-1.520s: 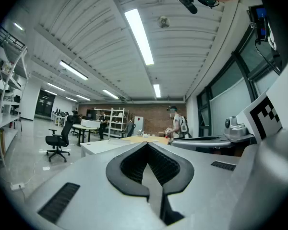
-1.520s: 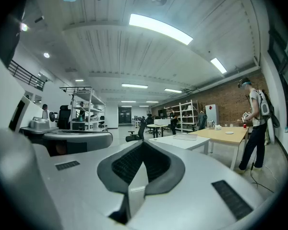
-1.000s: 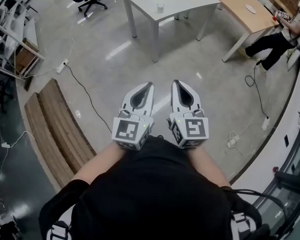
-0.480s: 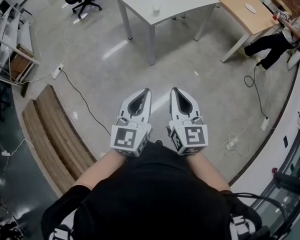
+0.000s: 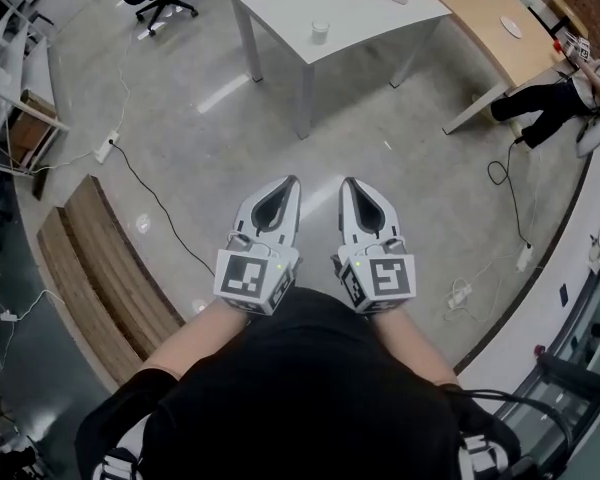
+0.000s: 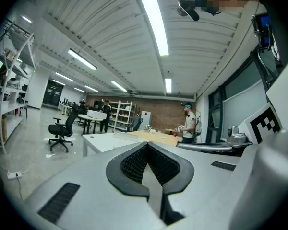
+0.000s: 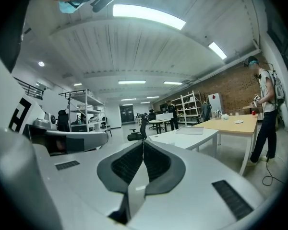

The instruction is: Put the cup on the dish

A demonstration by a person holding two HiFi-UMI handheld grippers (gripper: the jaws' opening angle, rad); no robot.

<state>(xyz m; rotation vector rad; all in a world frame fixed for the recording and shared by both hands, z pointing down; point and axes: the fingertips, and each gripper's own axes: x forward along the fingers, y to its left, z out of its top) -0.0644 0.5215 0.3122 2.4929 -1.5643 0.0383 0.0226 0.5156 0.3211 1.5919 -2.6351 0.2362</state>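
Your left gripper and right gripper are both pressed together, empty. The cup on the white table and the dish beyond look tiny, details unreadable.

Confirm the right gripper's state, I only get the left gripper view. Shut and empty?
Observer: Yes. In its own view the right gripper has its jaws together, with nothing between them.
Operator: Cup location?
Observer: The head view shows the cup standing on the white table, across the floor ahead.
Operator: Dish?
Observer: The dish lies on the wooden table, to the white table's right in that view, so not on the cup's table.
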